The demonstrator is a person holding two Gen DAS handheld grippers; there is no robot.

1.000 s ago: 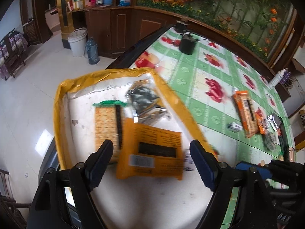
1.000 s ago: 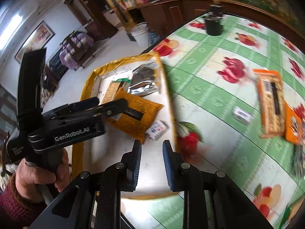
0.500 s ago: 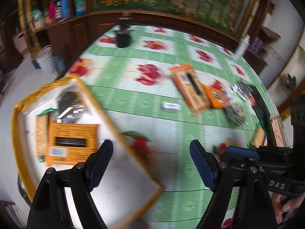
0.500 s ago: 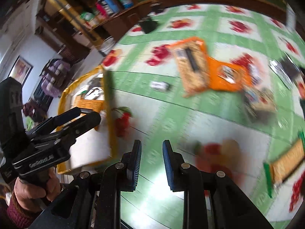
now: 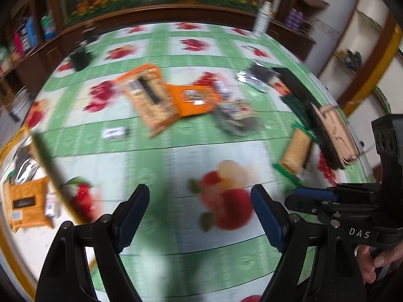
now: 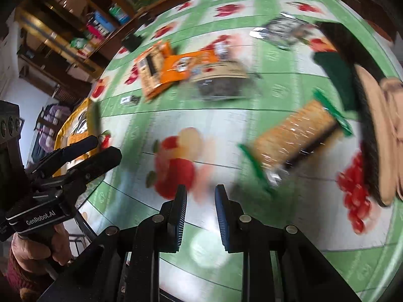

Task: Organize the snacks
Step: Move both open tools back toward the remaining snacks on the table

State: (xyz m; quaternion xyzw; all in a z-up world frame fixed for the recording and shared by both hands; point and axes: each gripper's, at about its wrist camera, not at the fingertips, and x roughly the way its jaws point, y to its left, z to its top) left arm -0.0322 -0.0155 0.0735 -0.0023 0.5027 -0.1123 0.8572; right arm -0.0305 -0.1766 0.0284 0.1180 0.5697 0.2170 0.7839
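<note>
Several snack packets lie scattered on a table under a green-and-white checked oilcloth (image 5: 156,47) printed with red fruit; both views are motion-blurred.

Item: cracker sleeve (image 6: 297,136), clear wrap over tan crackers, green crimped ends, lying flat and slantwise, near the right gripper's tips and up to their right; seen also in the left view (image 5: 296,151), beside a dark-edged tan object (image 5: 335,130) whose kind cannot be told.

Item: tall orange-bordered cracker packet (image 5: 148,98) with a dark stripe down its face, lying at mid-table, its edge overlapping a flat orange pouch (image 5: 194,98).

Item: brown-and-dark packet (image 6: 219,80), just beside the orange pouch on the right.

Item: silver foil packet (image 6: 282,31), farther back toward the table's far edge.

Item: small white wrapped piece (image 5: 114,133), alone, left of the tall packet.

Item: yellow-rimmed tray (image 5: 5,229) with a white floor, at the left edge of the table, holding an orange packet (image 5: 27,205) and a silver-dark foil packet (image 5: 22,166).

Left gripper (image 5: 200,214): jaws spread wide, nothing between them, above bare cloth.

Right gripper (image 6: 200,212): jaws drawn to a narrow gap, nothing between them, above bare cloth.
</note>
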